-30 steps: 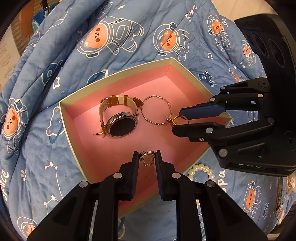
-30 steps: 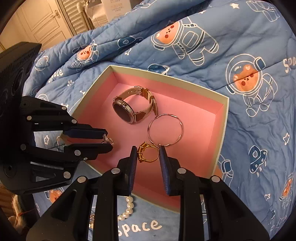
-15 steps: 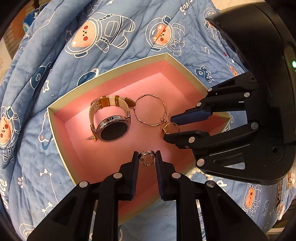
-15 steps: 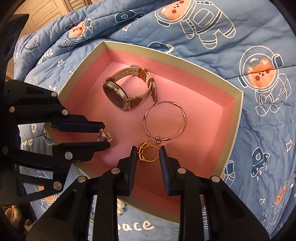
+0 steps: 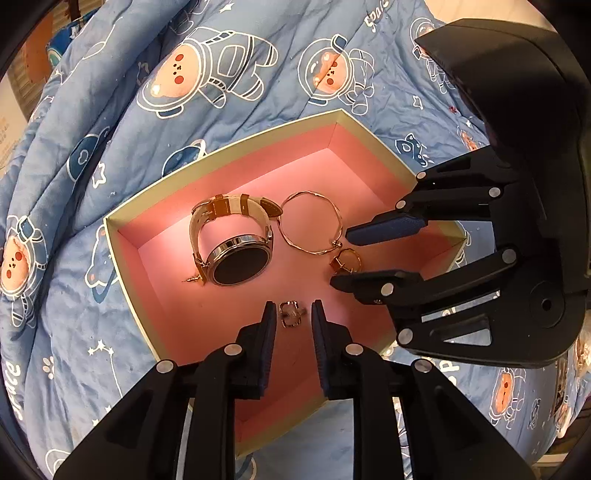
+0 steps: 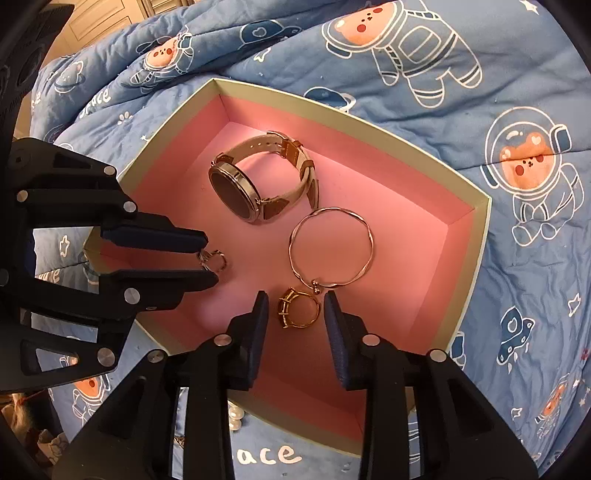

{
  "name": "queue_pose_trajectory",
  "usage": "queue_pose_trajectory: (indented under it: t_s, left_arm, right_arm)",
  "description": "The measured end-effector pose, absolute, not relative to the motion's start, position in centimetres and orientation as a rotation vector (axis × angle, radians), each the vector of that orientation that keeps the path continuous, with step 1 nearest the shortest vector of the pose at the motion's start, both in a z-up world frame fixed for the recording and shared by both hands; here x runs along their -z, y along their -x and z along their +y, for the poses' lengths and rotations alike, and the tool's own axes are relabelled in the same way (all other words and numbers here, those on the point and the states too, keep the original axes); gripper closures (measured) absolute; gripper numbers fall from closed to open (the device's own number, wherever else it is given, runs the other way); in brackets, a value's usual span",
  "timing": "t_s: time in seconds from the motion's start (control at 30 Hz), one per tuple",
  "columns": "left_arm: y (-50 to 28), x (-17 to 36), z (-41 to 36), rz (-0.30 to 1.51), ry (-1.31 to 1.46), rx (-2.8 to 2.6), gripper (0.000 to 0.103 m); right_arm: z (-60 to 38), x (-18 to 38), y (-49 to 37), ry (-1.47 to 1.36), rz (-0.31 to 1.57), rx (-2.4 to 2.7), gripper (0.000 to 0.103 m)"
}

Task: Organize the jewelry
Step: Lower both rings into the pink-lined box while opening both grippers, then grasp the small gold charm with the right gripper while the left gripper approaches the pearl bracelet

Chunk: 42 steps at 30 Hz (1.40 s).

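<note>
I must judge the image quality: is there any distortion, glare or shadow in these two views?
Left wrist view: strong fisheye bending, the box rim curves; dark vignette at corners; bright reflection on the watch bezel.
Right wrist view: same curving; the left gripper throws a soft shadow on the pink floor; the gold ring stays sharp.

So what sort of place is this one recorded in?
Most likely a bedroom: the pink box sits on a rumpled blue astronaut-bear quilt, and panelled doors show behind it.

Glossy metal watch (image 6: 236, 192) and bangle (image 6: 330, 246) lie in a matt pink paper-lined box (image 6: 476, 236) on quilted cloth (image 6: 480, 74).
</note>
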<state>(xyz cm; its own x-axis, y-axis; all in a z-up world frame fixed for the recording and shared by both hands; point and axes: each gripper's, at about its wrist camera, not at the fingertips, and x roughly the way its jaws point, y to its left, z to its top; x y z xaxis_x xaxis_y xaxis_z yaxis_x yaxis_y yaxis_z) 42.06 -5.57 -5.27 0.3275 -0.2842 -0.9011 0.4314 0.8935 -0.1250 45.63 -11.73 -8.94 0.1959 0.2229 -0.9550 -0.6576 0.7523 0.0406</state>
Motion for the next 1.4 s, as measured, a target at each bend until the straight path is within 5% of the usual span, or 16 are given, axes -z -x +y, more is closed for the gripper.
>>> queue_pose_trajectory:
  t_s: [0.07,0.27,0.37,0.53,0.63,0.77,1.27,1.4]
  left_arm:
    - [-42.1,4.9,-5.3,1.136,-0.149,0.460,0.073]
    - [-41.9,3.2,-4.3,1.095,-0.114,0.462,0.069]
    - [-41.0,1.6,-3.2,1.033,-0.078,0.451,0.051]
    - [-36.0,-0.2,-2.9,0.915,-0.079,0.445,0.035]
    - [-33.4,0.0,-3.1,0.882,-0.063,0.443,0.027]
    - [-30.5,1.0,-2.9,0.854,-0.047,0.394,0.018]
    - [-22.6,6.1,-2.2,0.832,0.034,0.301,0.015]
    - [-21.5,6.9,-2.0,0.836,0.013,0.292,0.015]
  right_arm:
    - [-11.7,8.8,-45.6,0.445,1.211,-0.618,0.050]
    - [-12.2,7.7,-45.2,0.425,1.186,-0.638,0.050]
    - [-12.8,6.2,-44.3,0.383,1.124,-0.637,0.050]
    - [-14.8,3.2,-40.3,0.280,0.967,-0.627,0.048]
    - [-16.1,2.2,-37.9,0.226,0.898,-0.596,0.030]
    - [-17.9,2.7,-34.3,0.188,0.865,-0.550,0.029]
    - [-19.0,6.7,-25.8,0.094,0.876,-0.530,0.030]
    - [-17.5,7.7,-24.9,0.107,0.902,-0.575,0.047]
